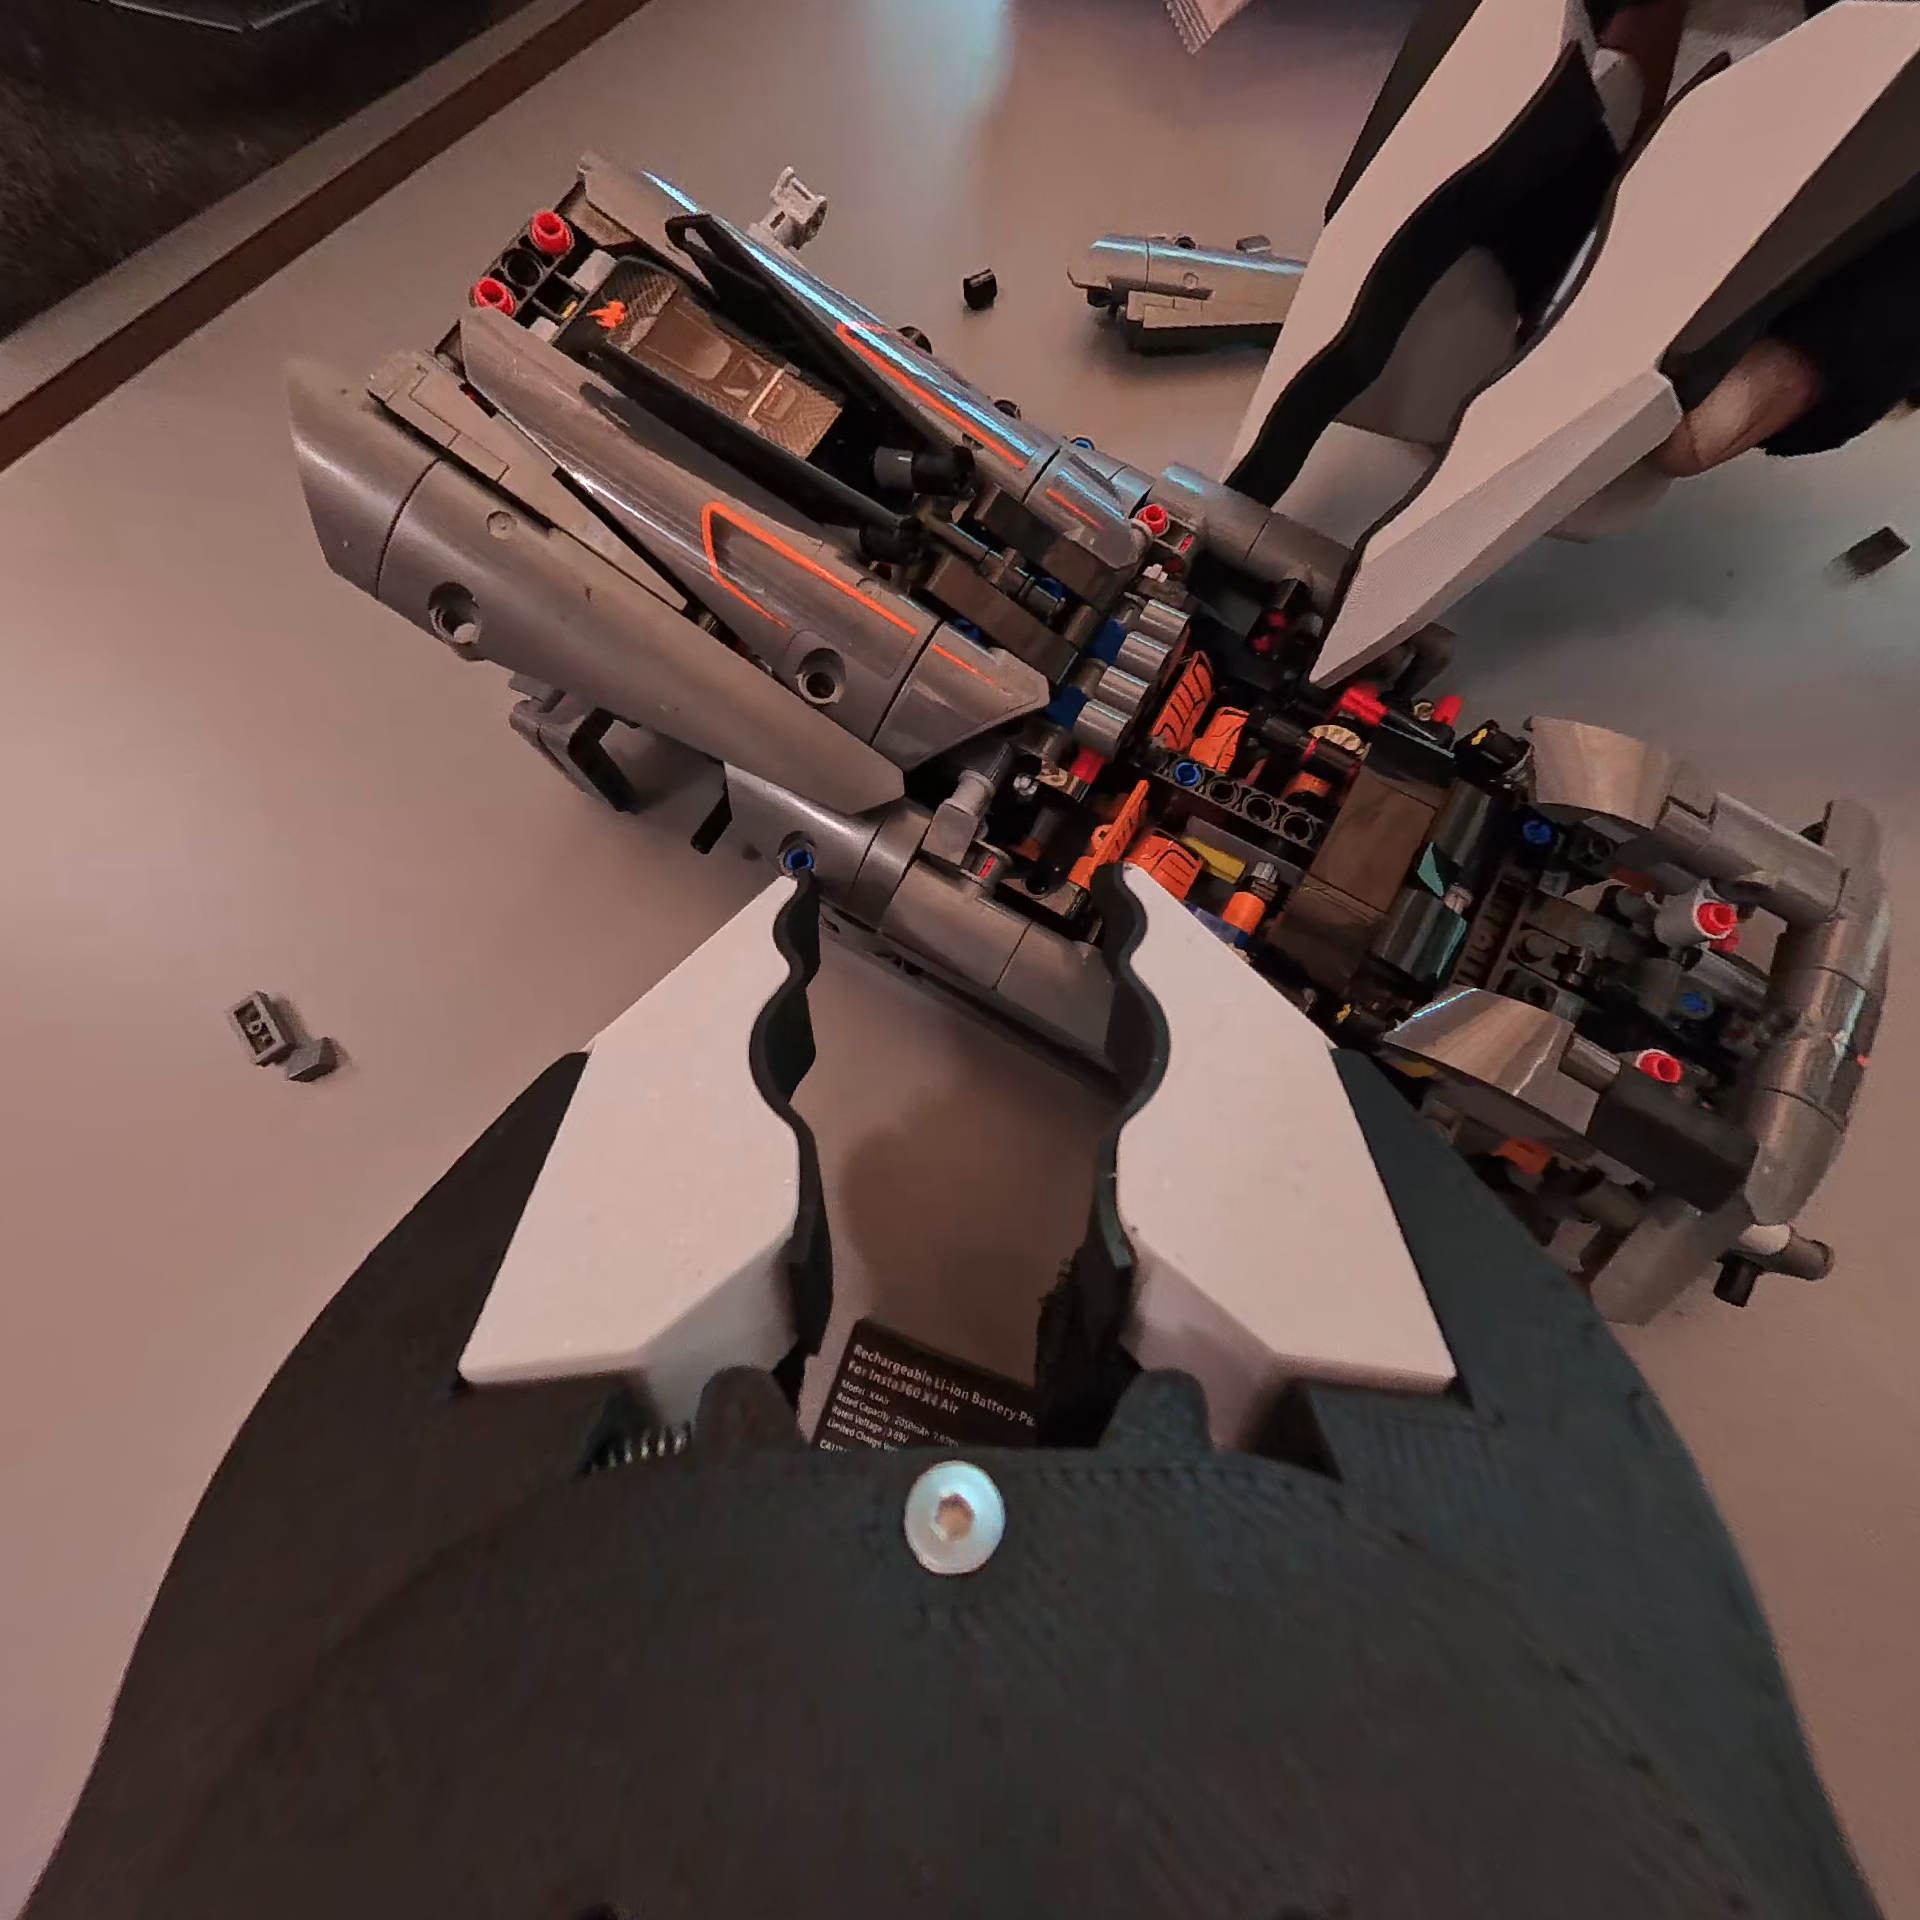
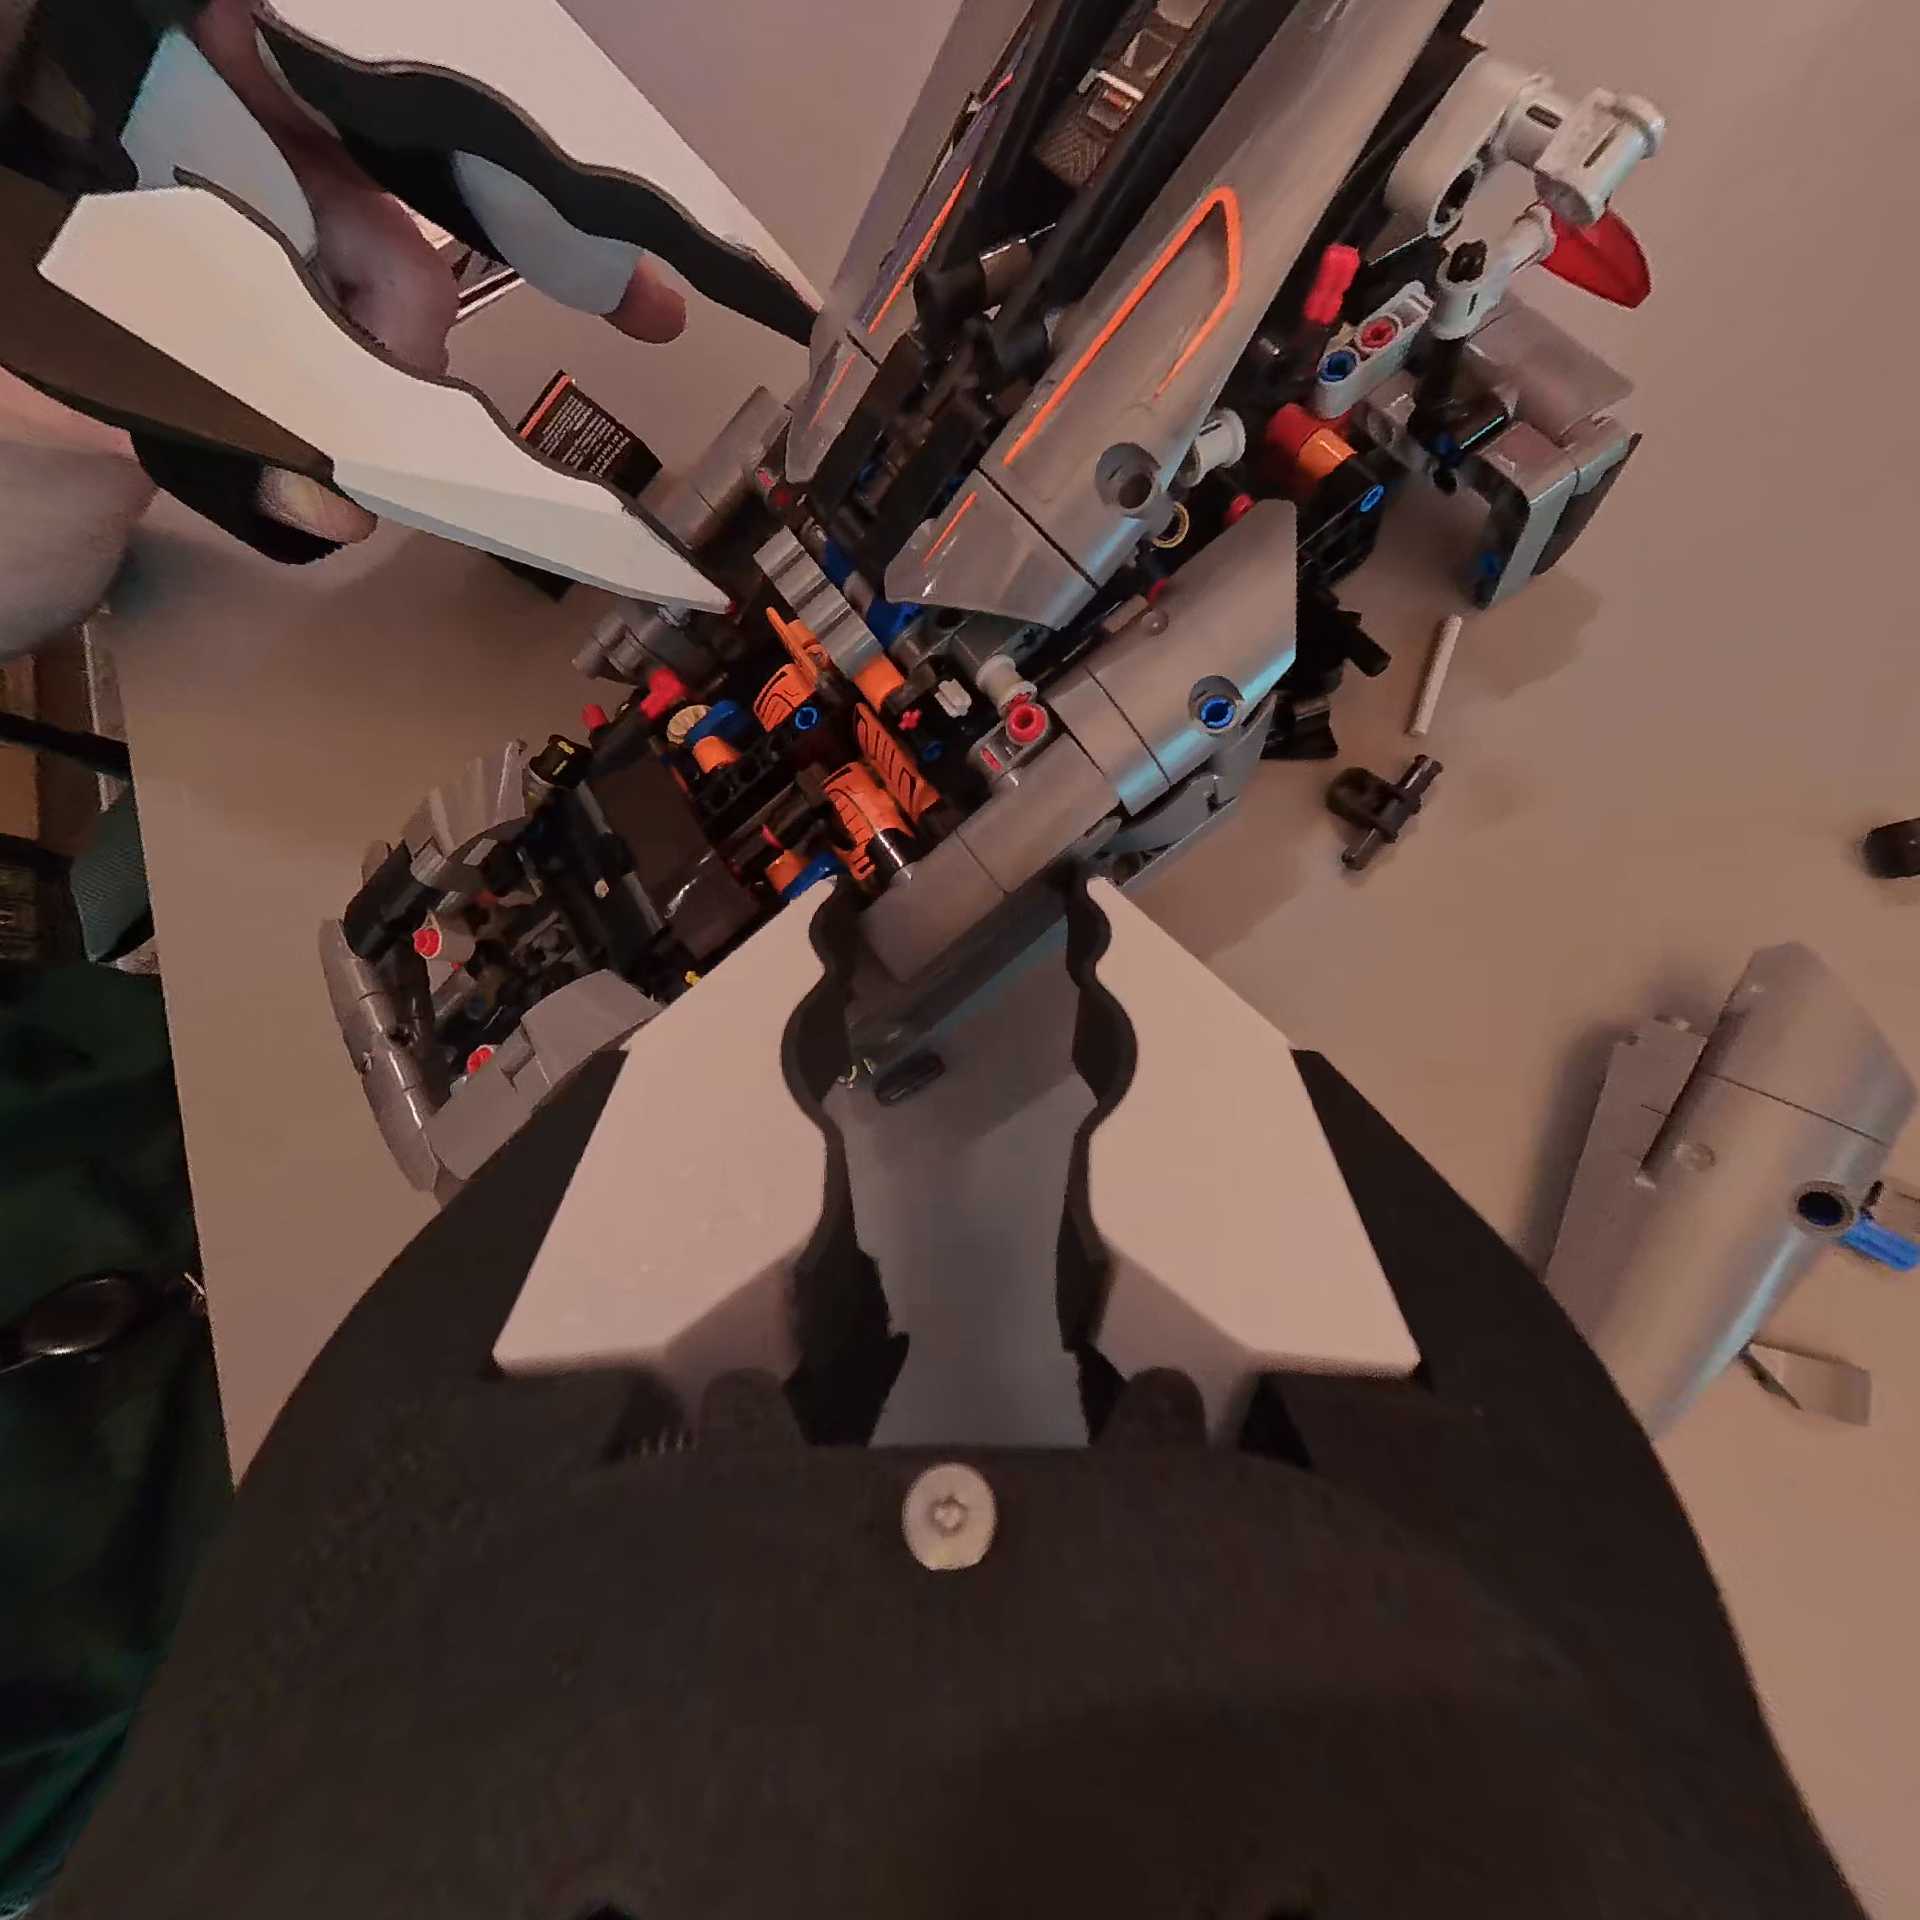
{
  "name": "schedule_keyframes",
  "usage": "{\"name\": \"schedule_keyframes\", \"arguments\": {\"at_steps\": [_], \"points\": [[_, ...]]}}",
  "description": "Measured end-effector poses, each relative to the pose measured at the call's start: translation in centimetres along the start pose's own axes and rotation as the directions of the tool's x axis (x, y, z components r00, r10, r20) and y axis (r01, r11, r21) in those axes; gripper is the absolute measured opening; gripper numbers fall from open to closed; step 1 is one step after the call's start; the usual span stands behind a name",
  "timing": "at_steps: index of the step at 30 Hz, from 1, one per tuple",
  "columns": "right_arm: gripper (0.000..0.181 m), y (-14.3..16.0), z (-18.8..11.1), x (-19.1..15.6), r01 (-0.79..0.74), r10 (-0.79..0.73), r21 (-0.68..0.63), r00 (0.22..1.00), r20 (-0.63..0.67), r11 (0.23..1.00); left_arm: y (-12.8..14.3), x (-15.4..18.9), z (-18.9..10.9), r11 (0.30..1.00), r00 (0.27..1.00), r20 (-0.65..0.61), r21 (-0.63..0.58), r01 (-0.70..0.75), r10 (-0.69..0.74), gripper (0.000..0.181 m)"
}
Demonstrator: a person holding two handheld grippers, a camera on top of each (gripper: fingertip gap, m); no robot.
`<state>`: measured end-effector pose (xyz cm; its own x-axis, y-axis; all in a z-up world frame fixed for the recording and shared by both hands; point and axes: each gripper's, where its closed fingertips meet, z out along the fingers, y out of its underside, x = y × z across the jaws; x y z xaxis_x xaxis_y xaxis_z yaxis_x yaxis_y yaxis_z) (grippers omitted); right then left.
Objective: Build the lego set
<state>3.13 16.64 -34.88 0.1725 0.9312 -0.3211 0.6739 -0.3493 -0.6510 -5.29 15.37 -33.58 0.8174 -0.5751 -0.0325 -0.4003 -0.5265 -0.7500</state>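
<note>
Pale tabletop (image 1: 260,790) carries the grey lego car (image 1: 665,582); left gripper (image 1: 961,894) and right gripper (image 2: 961,904) each gape at its sills, gripping nothing.

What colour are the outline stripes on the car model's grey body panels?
Orange, on the stripes across the grey car model; the right wrist view shows them best.
</note>
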Motion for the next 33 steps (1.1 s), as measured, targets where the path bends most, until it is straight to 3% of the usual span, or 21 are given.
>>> {"name": "schedule_keyframes", "arguments": {"at_steps": [8, 18, 24, 27, 33], "points": [[0.040, -0.3, 0.9, -1.6, -0.025, 0.025, -0.014, 1.000, 0.019, 1.000, 0.4, -1.8, 0.2, 0.999, 0.996, 0.082, -0.024, -0.039, 0.041, 0.049], [0.045, -0.7, 2.2, -3.6, -0.005, 0.005, -0.026, 1.000, -0.011, 1.000, 0.9, -3.0, -0.3, 0.991, 0.991, 0.013, -0.034, -0.132, 0.132, 0.047], [0.051, -0.9, 2.4, -5.0, 0.011, -0.009, -0.033, 0.999, 0.051, 0.999, 1.5, -3.9, -0.9, 0.978, 0.978, -0.044, -0.034, -0.204, 0.203, 0.042], [0.052, -0.8, -0.2, -2.7, -0.004, 0.004, -0.006, 1.000, 0.000, 1.000, 1.5, -4.3, -1.1, 0.981, 0.980, -0.048, -0.001, -0.195, 0.195, 0.047], [0.050, 0.6, -9.4, 7.5, -0.082, 0.109, 0.090, 0.932, -0.345, 0.993, 1.2, -5.5, -2.1, 0.987, 0.988, -0.043, 0.071, -0.145, 0.148, 0.048]]}}
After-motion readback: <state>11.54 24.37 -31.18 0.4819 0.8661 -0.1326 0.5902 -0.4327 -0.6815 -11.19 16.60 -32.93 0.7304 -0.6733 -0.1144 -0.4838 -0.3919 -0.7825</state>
